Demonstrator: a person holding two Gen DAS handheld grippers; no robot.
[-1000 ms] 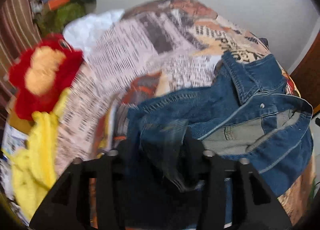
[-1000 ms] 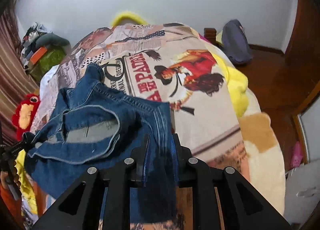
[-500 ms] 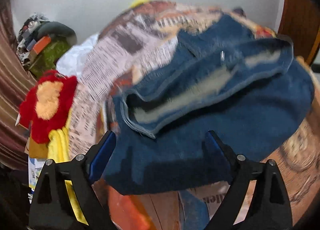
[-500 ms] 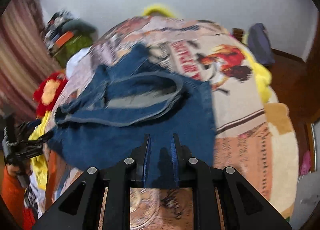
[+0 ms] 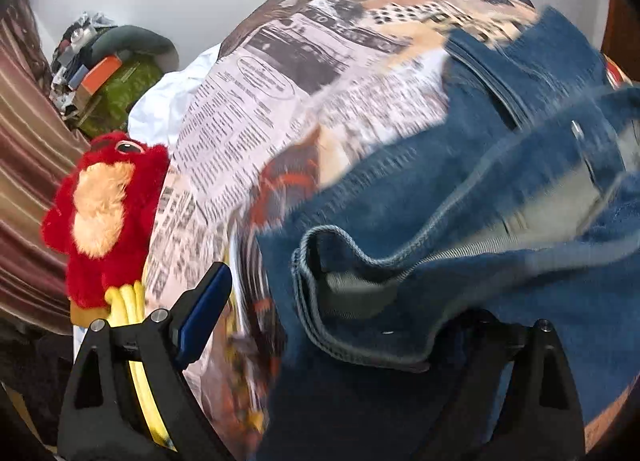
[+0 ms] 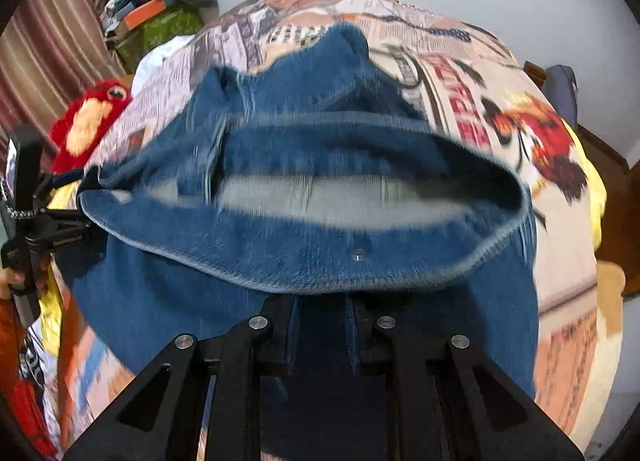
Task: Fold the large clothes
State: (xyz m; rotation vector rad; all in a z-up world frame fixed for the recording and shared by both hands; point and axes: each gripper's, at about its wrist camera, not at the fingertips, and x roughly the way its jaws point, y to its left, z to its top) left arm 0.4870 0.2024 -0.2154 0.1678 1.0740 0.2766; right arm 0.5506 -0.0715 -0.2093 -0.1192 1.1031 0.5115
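- On the printed bedspread lie the jeans, waistband running side to side across the right wrist view, its opening gaping towards the camera (pale lining showing).
- Right gripper is clenched on a denim fold; the cloth below it is cut off by the frame.
- Left gripper has just been opening and now stands released; denim lies between its fingers, hiding the right-hand one. Motion blur smears the seams.
- Bare bedspread lies beyond the jeans; a red plush toy sits at the bed's left edge.
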